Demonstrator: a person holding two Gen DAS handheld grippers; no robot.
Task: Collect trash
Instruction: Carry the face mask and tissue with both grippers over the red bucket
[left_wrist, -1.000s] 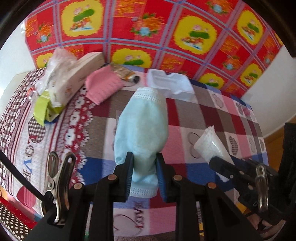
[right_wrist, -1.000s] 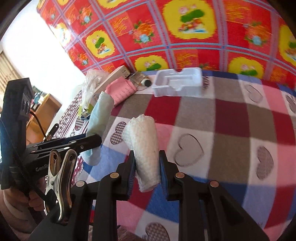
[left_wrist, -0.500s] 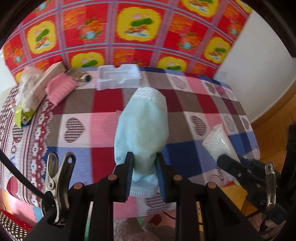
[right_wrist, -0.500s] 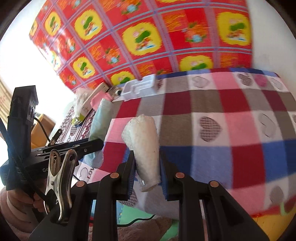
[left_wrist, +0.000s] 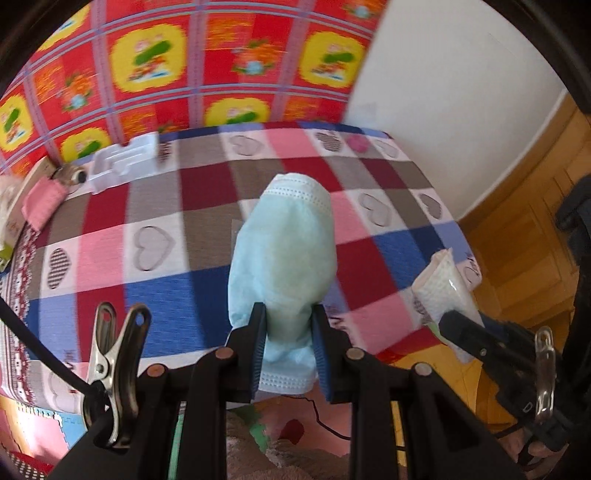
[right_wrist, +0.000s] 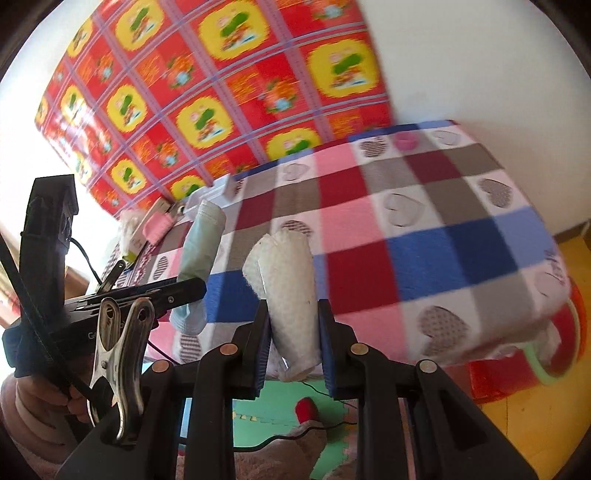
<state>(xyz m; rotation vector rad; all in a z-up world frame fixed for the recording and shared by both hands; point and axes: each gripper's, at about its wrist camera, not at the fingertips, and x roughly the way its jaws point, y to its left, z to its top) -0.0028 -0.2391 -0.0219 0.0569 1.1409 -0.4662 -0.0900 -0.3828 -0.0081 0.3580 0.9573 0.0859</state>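
The left gripper pinches a pale blue face mask, which stands up between its pads. The right gripper clamps a crumpled white tissue the same way. Beyond both claws lies the checked heart-pattern tablecloth; at its far left edge sit a white plastic tray and a pink pouch, well apart from the claws.

Both wrist views overlook the checked table.
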